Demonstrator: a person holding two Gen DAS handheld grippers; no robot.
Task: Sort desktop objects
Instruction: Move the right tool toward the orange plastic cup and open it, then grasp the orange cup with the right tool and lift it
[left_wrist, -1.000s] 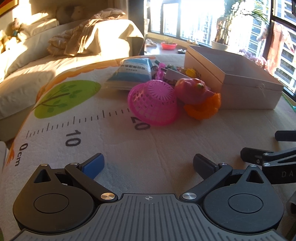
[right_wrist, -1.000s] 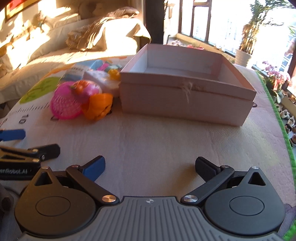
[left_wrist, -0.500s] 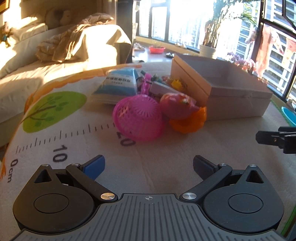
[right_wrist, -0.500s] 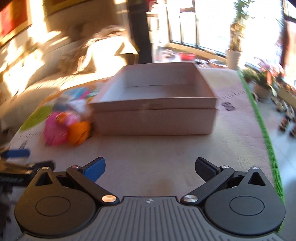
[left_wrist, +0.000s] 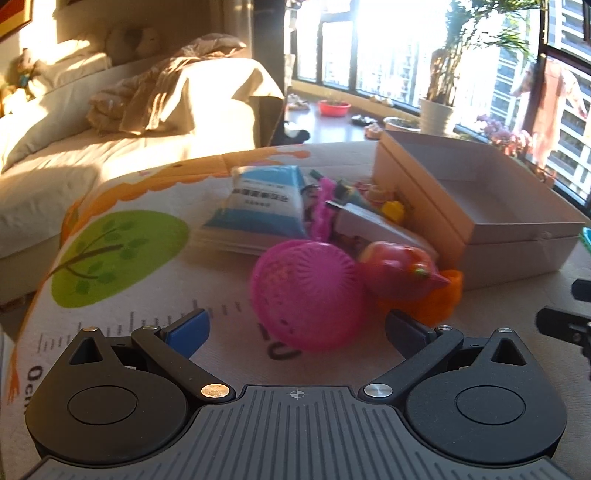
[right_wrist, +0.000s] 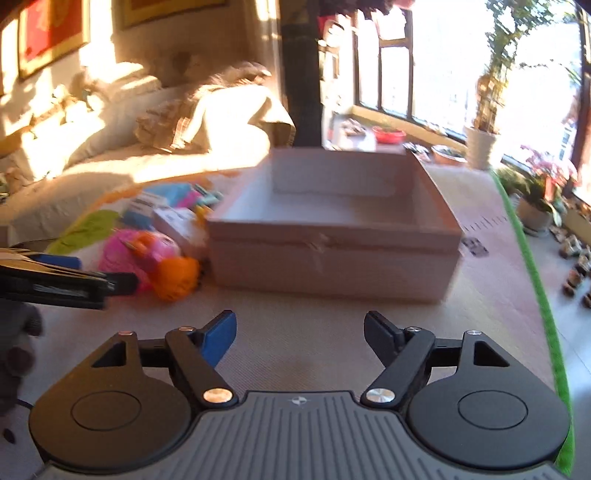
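Observation:
A pile of objects lies on the mat: a pink mesh basket (left_wrist: 306, 291) on its side, a red dragon-fruit toy (left_wrist: 399, 269), an orange toy (left_wrist: 439, 299), a blue-and-white packet (left_wrist: 262, 206) and a small white box (left_wrist: 376, 225). An open, empty cardboard box (left_wrist: 480, 206) stands to their right. My left gripper (left_wrist: 297, 328) is open and empty, just in front of the pink basket. My right gripper (right_wrist: 299, 332) is open and empty, a short way in front of the cardboard box (right_wrist: 332, 229). The pile (right_wrist: 147, 254) lies to its left.
A printed mat with a ruler scale and a green tree (left_wrist: 114, 254) covers the surface. A bed with pillows and a blanket (left_wrist: 155, 99) stands behind. Potted plants (left_wrist: 439, 114) line the window. The mat's green edge (right_wrist: 532, 258) runs along the right. The left gripper's fingers (right_wrist: 66, 280) reach into the right wrist view.
My left gripper has moved forward, close up to the pink basket. My right gripper has risen and swung so that it faces the cardboard box; its jaws stand slightly narrower.

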